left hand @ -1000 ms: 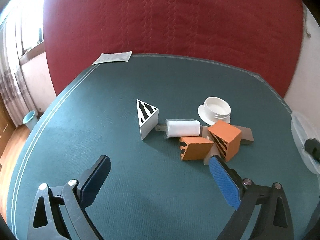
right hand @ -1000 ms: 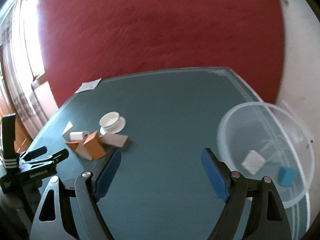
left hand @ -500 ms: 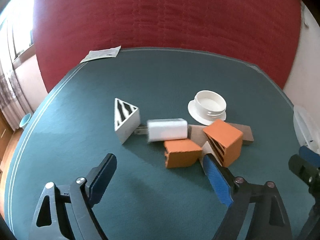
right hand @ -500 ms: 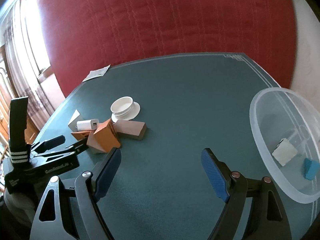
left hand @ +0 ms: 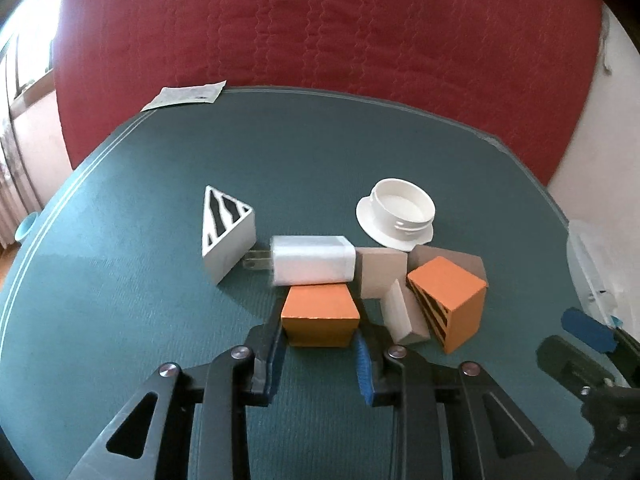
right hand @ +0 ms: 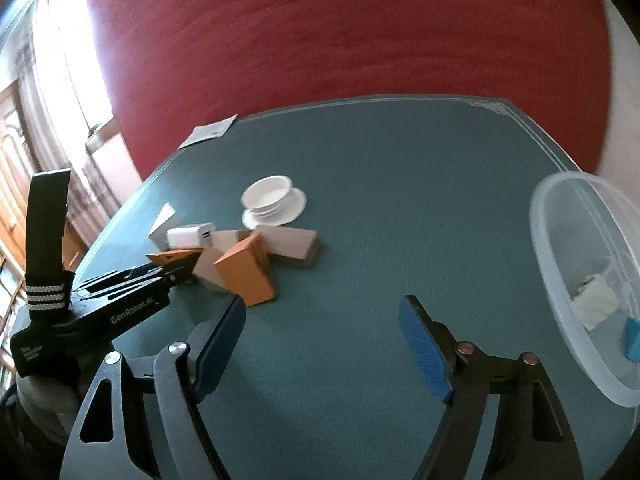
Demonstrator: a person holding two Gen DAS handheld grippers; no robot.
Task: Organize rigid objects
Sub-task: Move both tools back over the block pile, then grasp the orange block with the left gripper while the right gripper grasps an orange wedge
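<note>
A small pile lies on the green table [left hand: 140, 280]: a white striped wedge [left hand: 226, 226], a white charger [left hand: 312, 259], a beige block [left hand: 380, 272], a white flanged cap [left hand: 400, 212], and two orange blocks. My left gripper [left hand: 320, 344] is shut on the near orange block [left hand: 319, 316], still resting on the table; it also shows in the right wrist view [right hand: 172, 260]. The second orange block [left hand: 448, 300] lies to its right. My right gripper [right hand: 324, 344] is open and empty above the table, right of the pile.
A clear plastic bowl [right hand: 560, 264] at the table's right edge holds a white piece [right hand: 596, 306] and a blue piece [right hand: 634, 338]. A paper slip [left hand: 184, 94] lies at the far left edge. A red padded wall stands behind the table.
My left gripper has moved forward to the pile and closed on the near orange block. My right gripper has drifted left toward the pile and stayed open.
</note>
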